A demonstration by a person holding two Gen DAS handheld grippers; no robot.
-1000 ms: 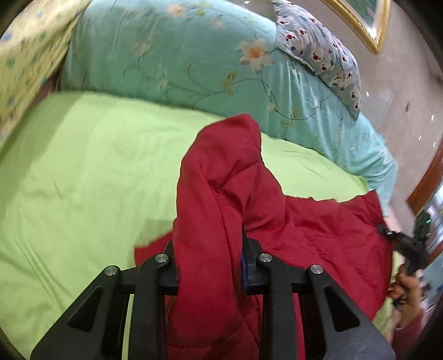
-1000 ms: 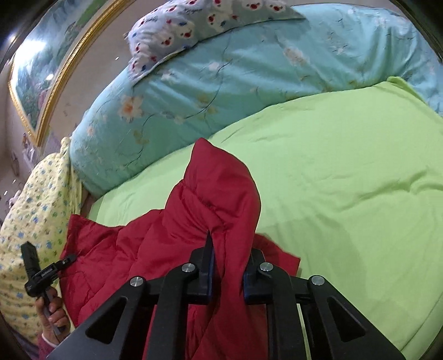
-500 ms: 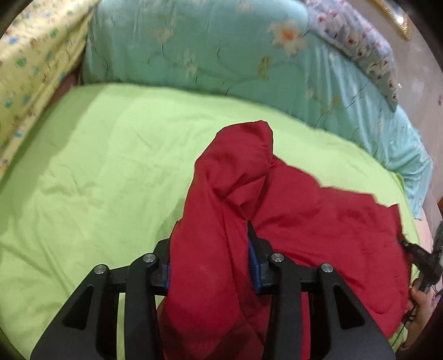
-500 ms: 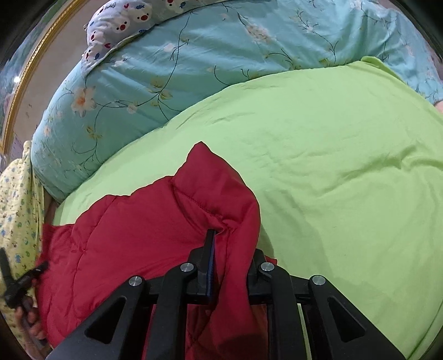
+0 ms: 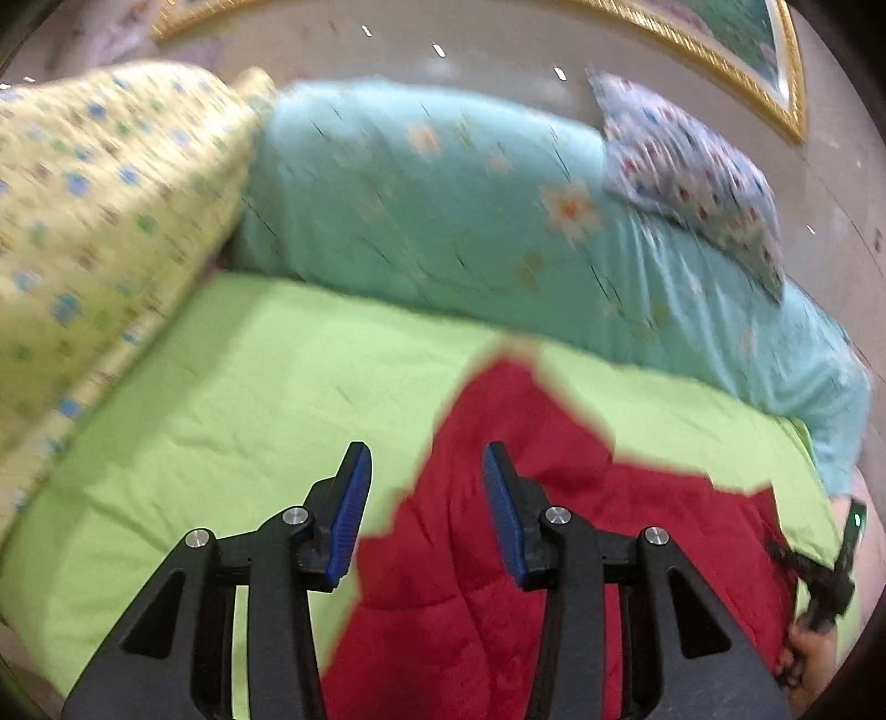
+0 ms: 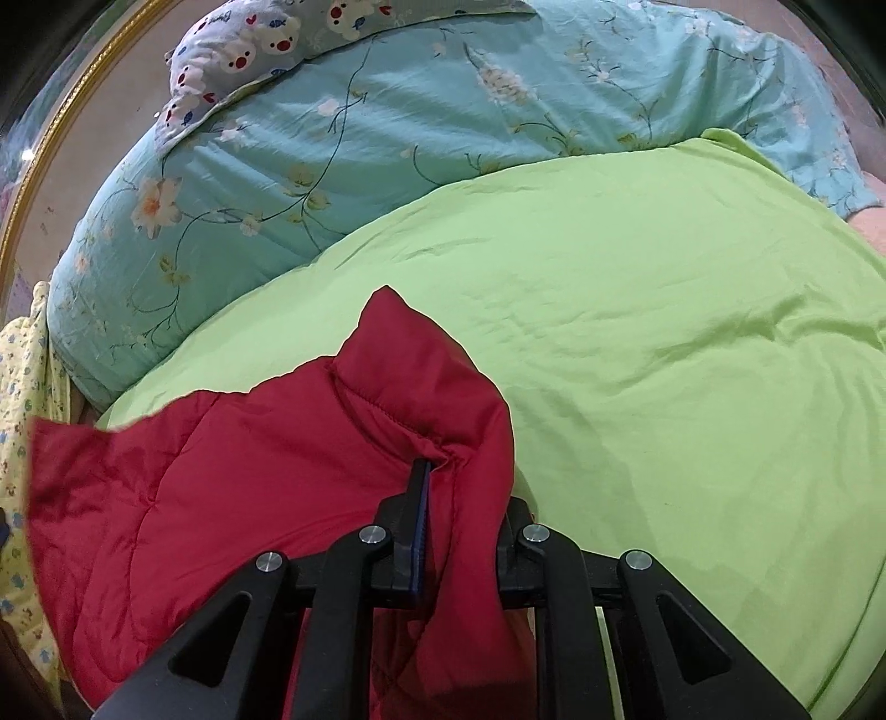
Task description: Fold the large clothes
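No brand, label or readable writing shows on anything in either view. Your one garment, the red quilted jacket (image 6: 232, 476), is puffy, stitched in curved channels, with a raised seam running toward a peaked corner; it lies spread on the lime-green bedsheet (image 6: 664, 354) of the bed. Your right tongs (image 6: 459, 498) are clamped on a bunched fold of the jacket, red fabric filling the gap between the blue-lined fingers (image 6: 416, 509). Your left tongs (image 5: 423, 482) stand apart, both blue pads (image 5: 349, 515) bare, with the jacket (image 5: 526, 526) lying on the sheet (image 5: 232, 421) beyond them (that view is motion-blurred, so edges are soft). Behind the sheet you have one teal floral quilt (image 6: 421, 127), one pillow with a cartoon print (image 6: 249, 50) on top of it, and one yellow patterned blanket (image 5: 94, 205). A single gilt picture frame (image 5: 736, 66) hangs on the wall.
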